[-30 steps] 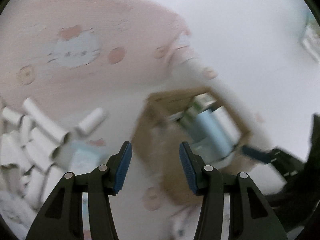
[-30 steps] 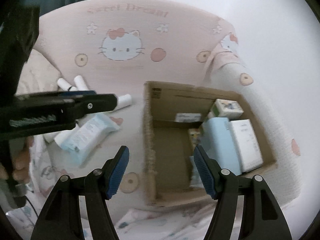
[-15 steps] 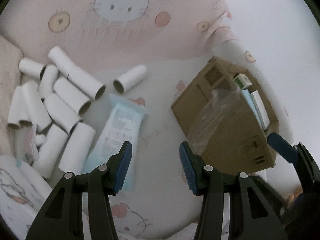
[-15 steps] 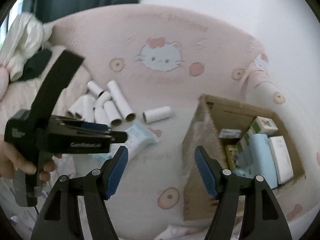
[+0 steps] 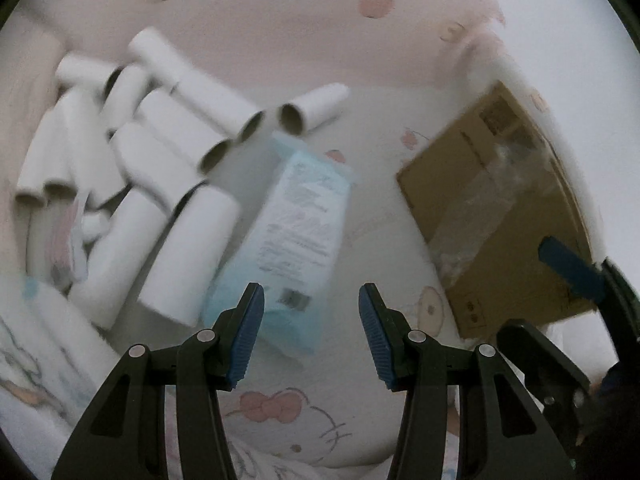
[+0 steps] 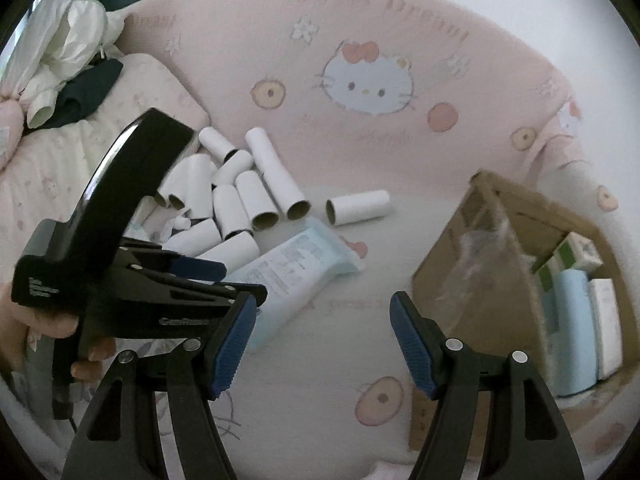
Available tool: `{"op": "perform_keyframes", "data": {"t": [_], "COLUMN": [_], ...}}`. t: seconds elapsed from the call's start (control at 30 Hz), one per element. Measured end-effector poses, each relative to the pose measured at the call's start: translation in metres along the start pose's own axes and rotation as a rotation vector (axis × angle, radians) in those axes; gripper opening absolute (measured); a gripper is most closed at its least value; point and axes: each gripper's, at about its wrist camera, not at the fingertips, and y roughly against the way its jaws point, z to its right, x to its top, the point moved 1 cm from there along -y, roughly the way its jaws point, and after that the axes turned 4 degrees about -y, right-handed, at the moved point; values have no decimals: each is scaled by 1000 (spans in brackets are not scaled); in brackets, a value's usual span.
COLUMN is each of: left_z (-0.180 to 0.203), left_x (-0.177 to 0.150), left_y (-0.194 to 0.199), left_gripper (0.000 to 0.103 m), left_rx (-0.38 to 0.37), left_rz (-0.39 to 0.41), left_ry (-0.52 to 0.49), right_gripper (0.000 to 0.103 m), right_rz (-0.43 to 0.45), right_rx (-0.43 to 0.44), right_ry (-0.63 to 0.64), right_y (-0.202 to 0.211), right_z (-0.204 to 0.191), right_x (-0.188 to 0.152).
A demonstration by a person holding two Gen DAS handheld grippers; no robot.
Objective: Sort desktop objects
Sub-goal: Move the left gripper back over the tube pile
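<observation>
A light blue packet (image 5: 294,236) lies flat on the pink Hello Kitty bedspread, just ahead of my open, empty left gripper (image 5: 310,300). It also shows in the right wrist view (image 6: 296,264). A pile of white cardboard tubes (image 5: 132,184) lies to its left, and one tube (image 6: 358,207) lies apart. A brown cardboard box (image 6: 516,240) stands at the right, holding small boxes and a blue packet (image 6: 572,320). My right gripper (image 6: 322,308) is open and empty, between the packet and the box. The left gripper's body (image 6: 132,280) shows at the left of that view.
A pink padded wall (image 6: 360,40) with a Hello Kitty print runs along the back of the bed. Crumpled white and dark clothing (image 6: 68,64) lies at the far left on a pillow. A clear plastic film (image 6: 488,264) hangs over the box's near side.
My left gripper has swung left from the box and come down close over the blue packet and tubes. My right gripper has pulled back and left, so the box now sits at its right.
</observation>
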Motion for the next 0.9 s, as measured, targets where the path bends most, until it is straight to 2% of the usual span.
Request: {"op": "perform_keyframes", "data": {"t": [0.07, 0.2, 0.37, 0.43, 0.53, 0.57, 0.63, 0.73, 0.9], "left_z": [-16, -48, -43, -40, -46, -47, -49, -56, -77], "left_x": [-3, -7, -5, -5, -4, -3, -2, 2, 17], "left_y": [-1, -1, -8, -12, -14, -13, -7, 6, 14], "left_gripper": [53, 53, 53, 49, 45, 40, 37, 37, 35], "left_rx": [1, -74, -27, -33, -55, -64, -66, -41, -6], "left_rz": [5, 39, 37, 37, 45, 55, 92, 155, 185], "left_ry": [57, 212, 181, 169, 204, 214, 223, 244, 297], "right_gripper": [67, 67, 68, 67, 68, 68, 68, 68, 68], "right_rz": [-18, -61, -116, -132, -163, -171, -187, -187, -176], "right_rx": [9, 52, 109, 127, 137, 142, 145, 174, 208], "right_ry": [0, -34, -103, -145, -205, -223, -256, -306, -292], "right_y": [-10, -34, -58, -67, -80, -84, -92, -97, -108], "right_z": [1, 1, 0, 2, 6, 8, 11, 15, 7], "right_x": [1, 3, 2, 2, 3, 4, 7, 14, 33]}}
